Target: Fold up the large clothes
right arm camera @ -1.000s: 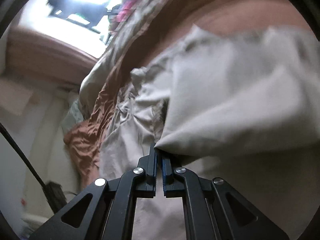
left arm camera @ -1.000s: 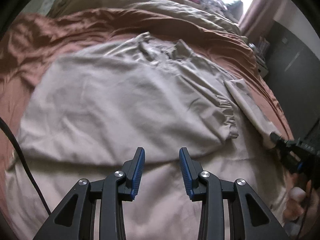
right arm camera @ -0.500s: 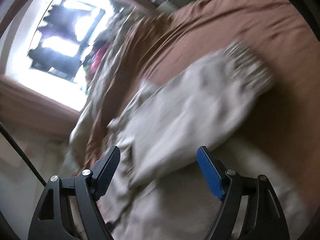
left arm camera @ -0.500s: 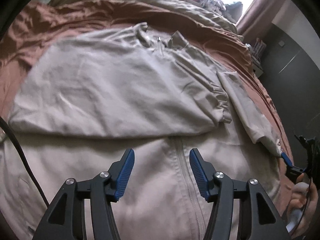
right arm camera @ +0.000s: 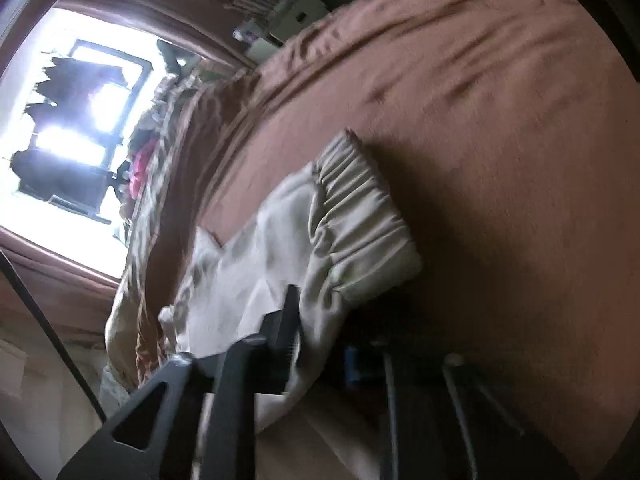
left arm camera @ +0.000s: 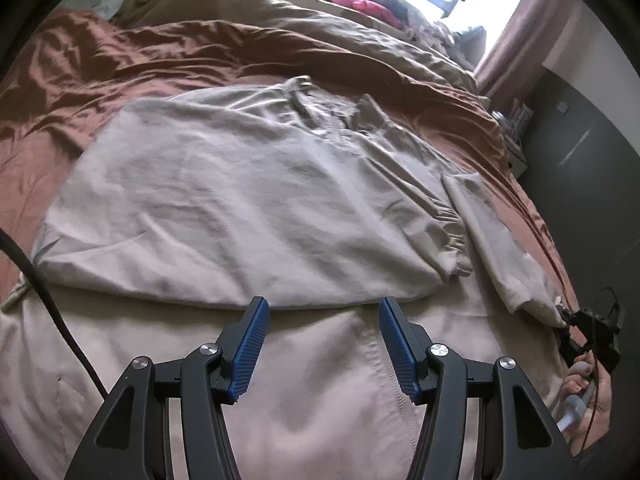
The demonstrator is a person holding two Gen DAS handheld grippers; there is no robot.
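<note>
A beige zip jacket (left arm camera: pixel 248 208) lies spread on the brown bed sheet (left arm camera: pixel 120 60), with one sleeve folded across its chest. My left gripper (left arm camera: pixel 320 344) hovers open just above the lower front, beside the zipper (left arm camera: pixel 384 364), with nothing between its fingers. The other sleeve (left arm camera: pixel 492 248) stretches toward the bed's right edge. There my right gripper (left arm camera: pixel 568 318) grips its end. In the right wrist view that gripper's (right arm camera: pixel 320 328) jaws are closing with sleeve fabric pinched between them, just behind the gathered cuff (right arm camera: pixel 360 216). One finger is hidden under the cloth.
A rumpled tan duvet (left arm camera: pixel 320 20) and pink clothes (left arm camera: pixel 360 2) lie at the bed's far side under a bright window. A dark cupboard (left arm camera: pixel 580 140) stands past the right edge. A black cable (left arm camera: pixel 52 300) crosses the left. A hand (left arm camera: pixel 588 396) holds the right gripper.
My left gripper opened wider and shifted a little over the jacket. My right gripper let go of the fabric, opened wide, swung round and closed on the sleeve near its cuff.
</note>
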